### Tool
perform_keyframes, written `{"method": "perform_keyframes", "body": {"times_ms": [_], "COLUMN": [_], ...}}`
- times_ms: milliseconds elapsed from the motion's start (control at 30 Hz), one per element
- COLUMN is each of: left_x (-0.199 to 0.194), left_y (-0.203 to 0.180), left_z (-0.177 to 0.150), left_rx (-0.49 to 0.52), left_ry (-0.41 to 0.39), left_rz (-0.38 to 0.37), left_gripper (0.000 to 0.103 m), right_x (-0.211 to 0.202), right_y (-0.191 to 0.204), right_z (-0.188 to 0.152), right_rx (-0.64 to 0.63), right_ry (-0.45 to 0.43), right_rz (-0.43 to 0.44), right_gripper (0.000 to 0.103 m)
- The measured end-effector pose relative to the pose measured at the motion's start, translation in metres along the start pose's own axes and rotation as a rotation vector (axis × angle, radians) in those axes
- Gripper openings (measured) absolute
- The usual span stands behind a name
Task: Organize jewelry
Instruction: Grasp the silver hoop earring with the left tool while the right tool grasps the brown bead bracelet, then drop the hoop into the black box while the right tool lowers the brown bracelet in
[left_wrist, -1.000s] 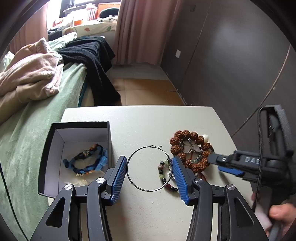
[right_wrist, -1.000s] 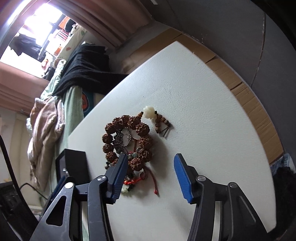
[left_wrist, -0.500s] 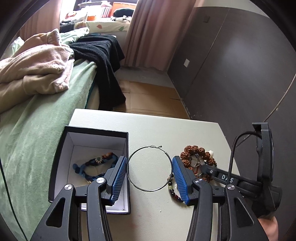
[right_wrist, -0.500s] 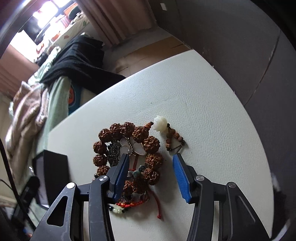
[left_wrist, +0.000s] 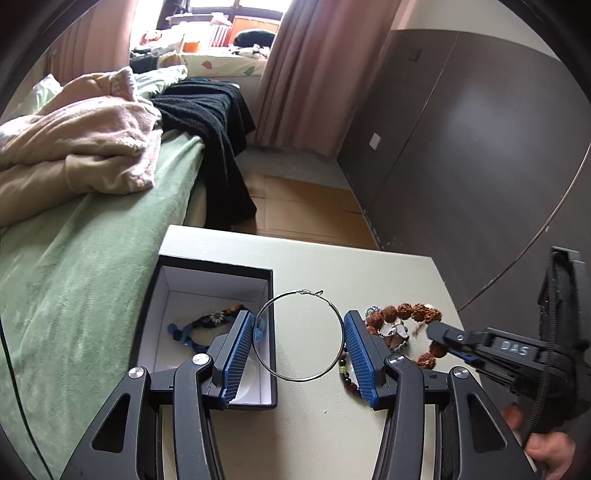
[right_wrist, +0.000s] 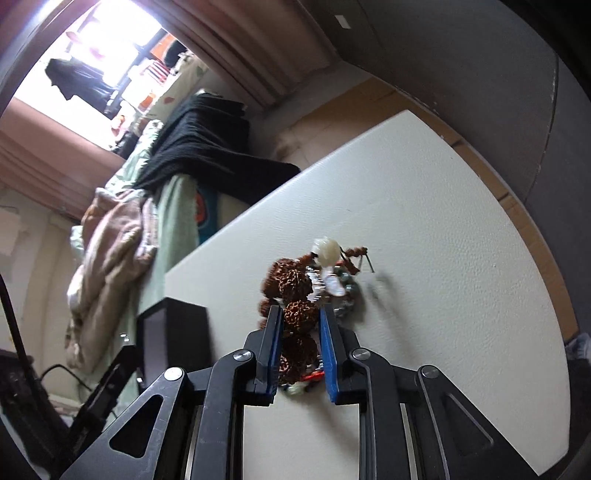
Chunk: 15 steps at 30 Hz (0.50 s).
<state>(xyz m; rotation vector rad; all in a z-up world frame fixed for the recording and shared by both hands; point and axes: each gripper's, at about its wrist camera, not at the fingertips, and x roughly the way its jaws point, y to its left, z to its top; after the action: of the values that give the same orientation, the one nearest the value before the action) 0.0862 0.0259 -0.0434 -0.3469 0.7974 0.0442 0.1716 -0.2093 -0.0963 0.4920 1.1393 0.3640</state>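
Note:
My left gripper (left_wrist: 299, 332) holds a thin silver hoop earring (left_wrist: 300, 336) between its blue pads, above the table beside an open black box (left_wrist: 207, 273). The box has a white inside and holds a blue beaded bracelet (left_wrist: 192, 328). My right gripper (right_wrist: 301, 325) is shut on a brown bead bracelet (right_wrist: 295, 291) with a white bead and lifts it off the table; the bracelet also shows in the left wrist view (left_wrist: 410, 314). A dark bead strand (left_wrist: 347, 376) lies on the table by the left gripper's right finger.
The white table (right_wrist: 424, 258) stands beside a bed with green sheet (left_wrist: 74, 258), pink blanket and black cloth. A dark wall and cardboard-covered floor lie behind. The black box also shows in the right wrist view (right_wrist: 173, 339).
My right gripper has closed on the brown bead bracelet and raised it. My left gripper has moved back and left with the hoop earring, closer to the box.

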Motion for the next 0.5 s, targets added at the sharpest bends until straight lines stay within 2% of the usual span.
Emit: {"method": "perform_keyframes", "body": {"times_ms": [67, 200, 500], "left_x": [-0.004, -0.011, -0.024], "left_y": [0.0, 0.005, 0.023], "left_z": [0.0, 0.001, 0.008], "left_rx": [0.0, -0.008, -0.056], "left_ry": [-0.01, -0.027, -0.062], "left_rz": [-0.002, -0.004, -0.011], "left_gripper": [0.052, 0.052, 0.052], "right_x": [-0.009, -0.026, -0.043], "right_y": [0.004, 0.012, 0.044], "right_z": [-0.001, -0.004, -0.01], "right_rx": [-0.007, 0.006, -0.04], "right_ry": [-0.02, -0.051, -0.121], "right_rz": [0.033, 0.155, 0.299], "right_gripper": [0.021, 0.021, 0.021]}}
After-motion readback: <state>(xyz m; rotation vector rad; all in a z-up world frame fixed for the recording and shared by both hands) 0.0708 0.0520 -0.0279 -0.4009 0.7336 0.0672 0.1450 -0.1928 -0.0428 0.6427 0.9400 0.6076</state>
